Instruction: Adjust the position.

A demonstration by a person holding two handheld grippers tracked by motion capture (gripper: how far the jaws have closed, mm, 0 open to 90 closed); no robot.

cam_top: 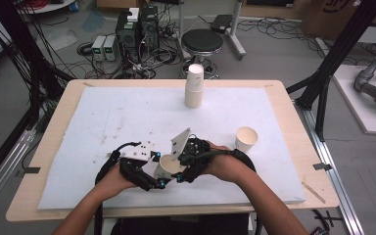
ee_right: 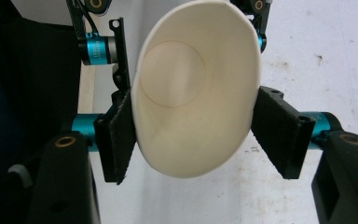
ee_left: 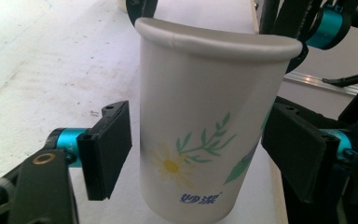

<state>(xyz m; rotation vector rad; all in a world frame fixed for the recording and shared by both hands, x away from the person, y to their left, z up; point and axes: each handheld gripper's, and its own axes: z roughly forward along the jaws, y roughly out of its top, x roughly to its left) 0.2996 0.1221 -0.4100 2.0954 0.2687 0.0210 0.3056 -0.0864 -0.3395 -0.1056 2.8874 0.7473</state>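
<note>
Handover of the paper cup point(cam_top: 169, 167) in progress near the front edge of the white foam mat point(cam_top: 103, 122), well in front of the stack of cups point(cam_top: 194, 85) at the mat's far side. Right gripper point(cam_top: 180, 176) is clamped on the cup at the rim; the mouth is squeezed oval in the right gripper view point(ee_right: 193, 93). Left gripper point(cam_top: 157, 183) has its jaws around the cup wall point(ee_left: 205, 135), a gap visible at the left pad point(ee_left: 109, 149), so not yet gripping. Advice: close the left pads on mid-wall squarely before the right lets go; light pressure only, as thin, smooth paper buckles. Tapered body, rolled rim, printed daisy. A single cup point(cam_top: 246, 138) stands upright right of the stack, nearer.
</note>
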